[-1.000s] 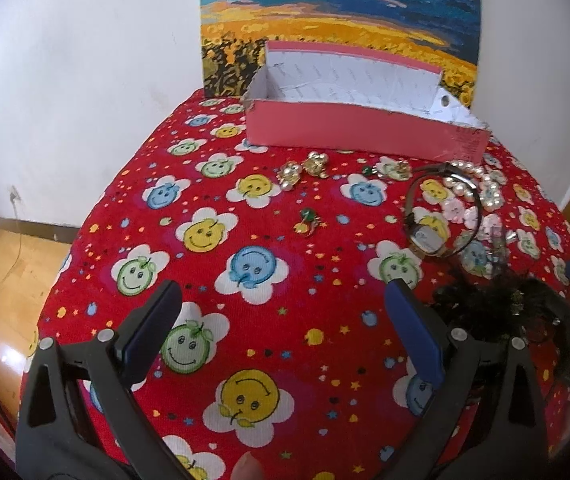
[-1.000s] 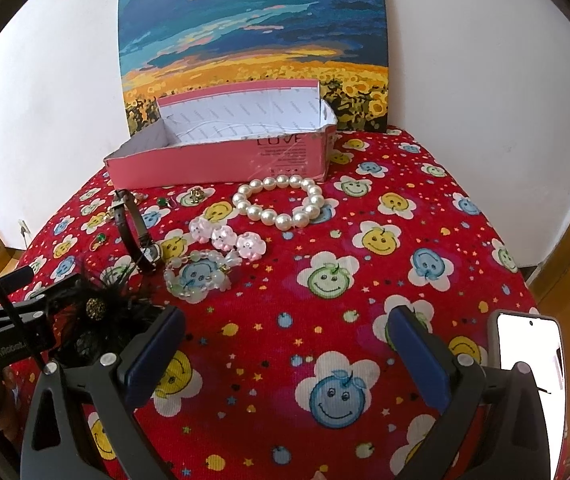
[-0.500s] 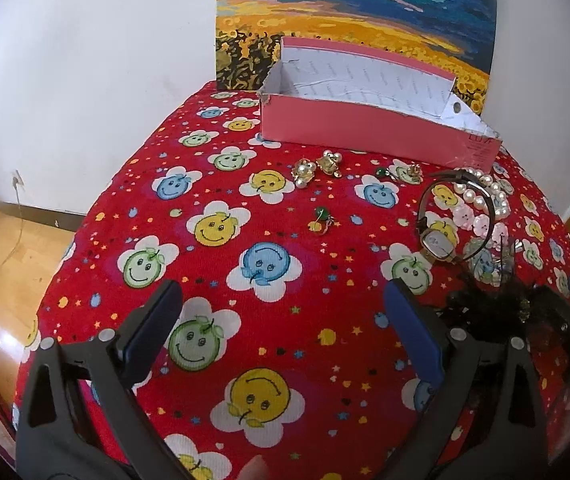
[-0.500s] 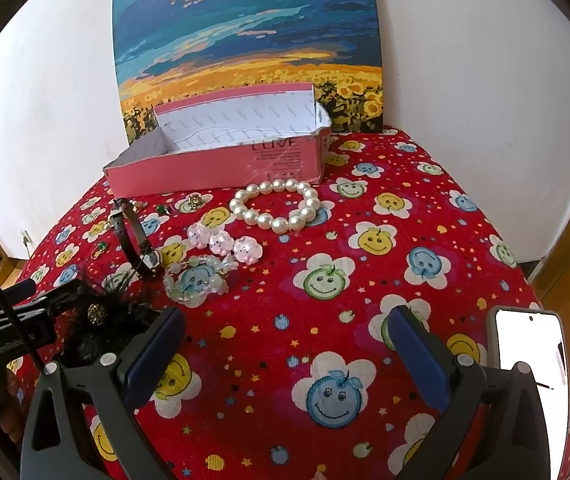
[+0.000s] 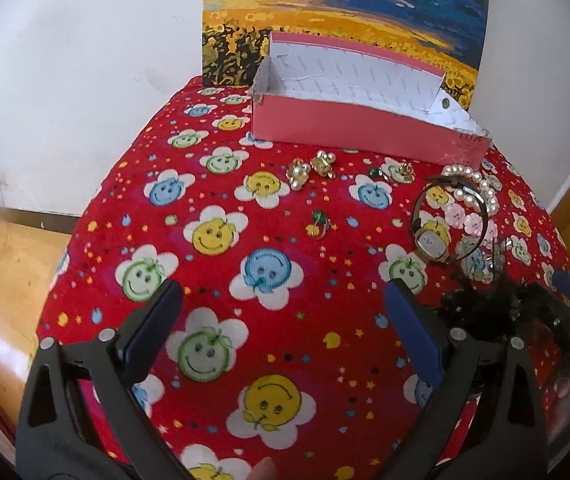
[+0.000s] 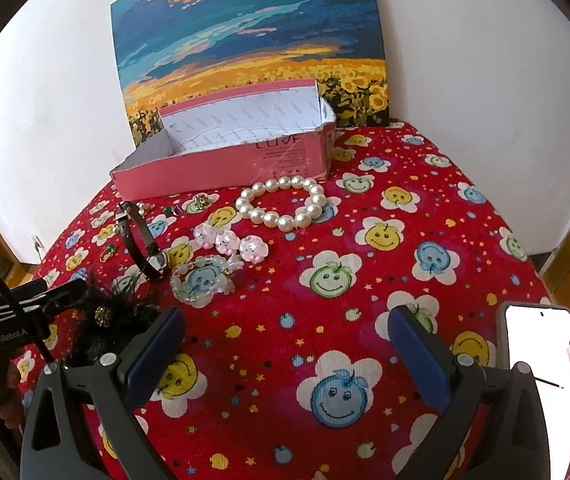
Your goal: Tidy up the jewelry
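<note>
A pink open box (image 5: pixel 365 124) (image 6: pixel 225 160) stands at the back of the red smiley cloth. In front of it lie gold earrings (image 5: pixel 311 168), a green charm (image 5: pixel 317 224), a black-strap watch (image 5: pixel 433 240) (image 6: pixel 145 240), a pearl bracelet (image 6: pixel 281 202) (image 5: pixel 473 190), pink flower beads (image 6: pixel 231 242), a clear bead bracelet (image 6: pixel 203 280) and a black feather brooch (image 6: pixel 109 316) (image 5: pixel 497 312). My left gripper (image 5: pixel 283 338) is open and empty above the cloth's near left. My right gripper (image 6: pixel 285 360) is open and empty, right of the brooch.
A sunflower-field painting (image 6: pixel 253 52) leans on the white wall behind the box. A phone with a lit screen (image 6: pixel 541 344) lies at the near right edge of the table. The cloth (image 5: pixel 225 280) falls off to a wooden floor on the left.
Both grippers have pulled back and risen slightly, so the box and jewelry sit a bit farther off. Both stay open. No item has moved.
</note>
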The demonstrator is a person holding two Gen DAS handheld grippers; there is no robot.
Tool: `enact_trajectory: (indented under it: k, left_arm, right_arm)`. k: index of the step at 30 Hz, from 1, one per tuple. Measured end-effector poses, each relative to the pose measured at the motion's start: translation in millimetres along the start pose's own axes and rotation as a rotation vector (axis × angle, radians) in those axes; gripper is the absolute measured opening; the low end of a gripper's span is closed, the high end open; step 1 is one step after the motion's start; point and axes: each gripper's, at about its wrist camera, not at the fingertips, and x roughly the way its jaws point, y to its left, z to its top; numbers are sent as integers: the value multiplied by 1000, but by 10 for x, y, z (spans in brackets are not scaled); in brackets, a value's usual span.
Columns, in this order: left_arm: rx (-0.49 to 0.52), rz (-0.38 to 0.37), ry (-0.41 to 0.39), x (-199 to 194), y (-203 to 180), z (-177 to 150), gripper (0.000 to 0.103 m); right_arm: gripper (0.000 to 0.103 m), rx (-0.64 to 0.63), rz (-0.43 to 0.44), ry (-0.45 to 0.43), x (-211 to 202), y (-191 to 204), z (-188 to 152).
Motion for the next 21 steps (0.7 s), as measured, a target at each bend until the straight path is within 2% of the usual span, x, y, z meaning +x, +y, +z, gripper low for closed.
enact_trajectory:
  k: [6,14,19,21]
  left_arm:
    - [70,4,-15,-55,-53,195,94]
    - [154,-24,-7,109,-169,406,92]
    - [156,-26,20,294,-133,525,82]
    - [141,-33,34,358,-108,565,75]
  right_arm:
    - [103,51,32,29,35,-114,14]
    - [103,-7,2,94,83,-64,104]
    - [103,-14,0,96,61,-94,241]
    - [103,-14,-1,93,36,-109,304]
